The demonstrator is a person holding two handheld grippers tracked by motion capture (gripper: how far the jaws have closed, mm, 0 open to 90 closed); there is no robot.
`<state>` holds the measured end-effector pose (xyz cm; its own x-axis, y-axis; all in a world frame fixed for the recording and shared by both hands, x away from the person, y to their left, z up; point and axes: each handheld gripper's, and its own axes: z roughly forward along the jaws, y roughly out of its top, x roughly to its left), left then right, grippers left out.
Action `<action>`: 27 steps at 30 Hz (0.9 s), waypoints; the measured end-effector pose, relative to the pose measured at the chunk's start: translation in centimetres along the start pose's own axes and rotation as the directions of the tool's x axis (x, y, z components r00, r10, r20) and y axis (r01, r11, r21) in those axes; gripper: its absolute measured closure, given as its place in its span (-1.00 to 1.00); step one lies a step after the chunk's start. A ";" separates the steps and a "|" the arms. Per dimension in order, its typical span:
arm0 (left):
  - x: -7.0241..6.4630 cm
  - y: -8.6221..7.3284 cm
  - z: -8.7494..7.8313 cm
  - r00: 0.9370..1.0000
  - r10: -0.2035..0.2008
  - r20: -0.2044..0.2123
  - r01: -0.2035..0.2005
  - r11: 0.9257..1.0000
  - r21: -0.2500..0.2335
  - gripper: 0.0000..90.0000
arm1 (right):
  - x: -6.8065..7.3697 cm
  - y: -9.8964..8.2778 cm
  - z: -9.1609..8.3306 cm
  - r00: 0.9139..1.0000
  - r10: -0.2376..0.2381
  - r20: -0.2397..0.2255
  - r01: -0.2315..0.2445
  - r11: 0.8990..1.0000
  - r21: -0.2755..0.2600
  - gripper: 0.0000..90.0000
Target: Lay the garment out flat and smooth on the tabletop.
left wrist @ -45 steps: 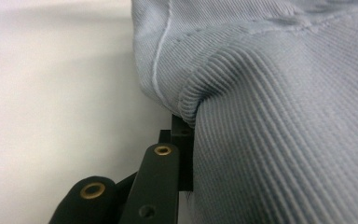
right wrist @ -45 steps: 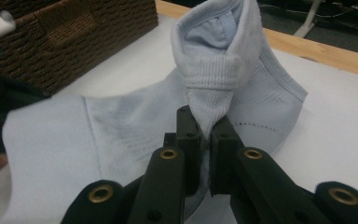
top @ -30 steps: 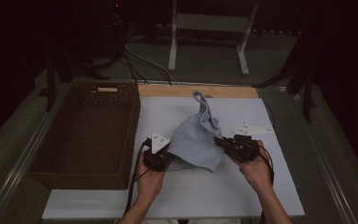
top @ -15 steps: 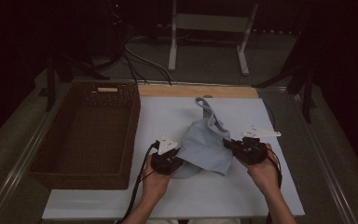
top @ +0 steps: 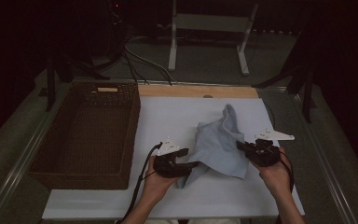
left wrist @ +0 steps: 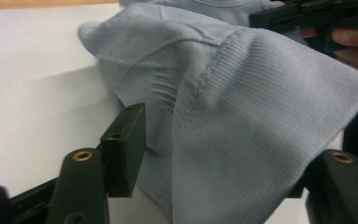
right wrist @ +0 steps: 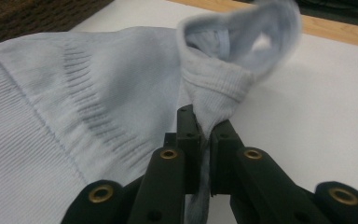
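On the white mat (top: 177,116), right of centre, a pale blue garment (top: 219,144) is lying partly bunched, one end rising toward the far edge of the mat and a lower corner trailing toward the left gripper (top: 193,166).

Left gripper: the jaws are standing apart, having just been opening. From its own view (left wrist: 214,154) the garment (left wrist: 242,116) is hanging loosely between the two jaws; the left-hand jaw is showing a gap to the fabric, and the pads are not pressing on it. In the high view a fold of cloth is draping over the jaw tips.

Right gripper (top: 241,147): the jaws are sitting together, clamping a ribbed edge of the garment. Its own view (right wrist: 204,140) is showing the cloth (right wrist: 88,93) pinched between the pads, with a rolled cuff-like opening (right wrist: 242,42) standing up just beyond the tips.

Both hands are coming in from the near edge, left hand (top: 156,179) and right hand (top: 275,172) well apart, with the garment between them.

A brown wicker basket (top: 51,144) is sitting at the left of the mat, touching its edge, apart from the garment. A wooden strip (top: 196,91) is running along the far side of the mat.
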<state>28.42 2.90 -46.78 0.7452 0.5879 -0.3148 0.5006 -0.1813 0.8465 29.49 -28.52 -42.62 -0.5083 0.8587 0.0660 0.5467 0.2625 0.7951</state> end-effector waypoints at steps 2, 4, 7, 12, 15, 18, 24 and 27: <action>0.0 -0.1 0.1 1.000 -0.004 0.020 0.004 1.000 0.002 -0.34 | -0.3 -0.2 -0.1 1.000 0.006 0.007 -0.006 1.000 0.002 0.91; -0.1 -0.2 0.0 0.999 0.007 0.034 -0.006 1.000 -0.003 -0.42 | -0.5 -0.3 -0.2 1.000 0.010 0.014 -0.010 1.000 0.003 0.91; -0.3 -0.3 -0.1 0.999 0.027 0.044 -0.027 1.000 -0.006 -0.50 | -0.8 -0.4 -0.4 1.000 0.014 0.023 -0.014 1.000 0.006 0.91; -0.2 -0.3 -0.3 0.998 0.031 0.054 -0.031 0.999 -0.008 -0.64 | -1.2 -0.5 -0.5 0.999 0.028 0.037 -0.028 1.000 0.004 0.91; -0.2 -0.3 -0.3 0.998 0.033 0.057 -0.033 0.999 -0.002 -0.78 | -1.4 -0.5 -0.5 0.999 0.030 0.045 -0.030 1.000 0.008 0.91; -0.1 -0.3 -0.4 0.997 0.036 0.066 -0.035 0.999 -0.008 -0.91 | -1.6 -0.6 -0.6 0.998 0.034 0.053 -0.035 0.999 0.009 0.90; 0.2 -0.2 -0.5 0.997 0.020 0.073 -0.018 1.000 -0.025 -0.91 | -2.0 -0.8 -1.0 0.996 0.034 0.085 -0.035 0.999 0.010 0.90; 0.3 -0.2 -0.6 0.997 0.017 0.070 -0.015 0.999 -0.031 -0.91 | -2.3 -0.9 -1.3 0.993 0.035 0.113 -0.036 0.999 0.009 0.88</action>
<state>28.32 3.57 -46.82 0.7826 0.5282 -0.3296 0.4756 -0.1655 0.8639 29.29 -31.34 -42.67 -0.4108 0.9114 0.0252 0.5708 0.2356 0.7865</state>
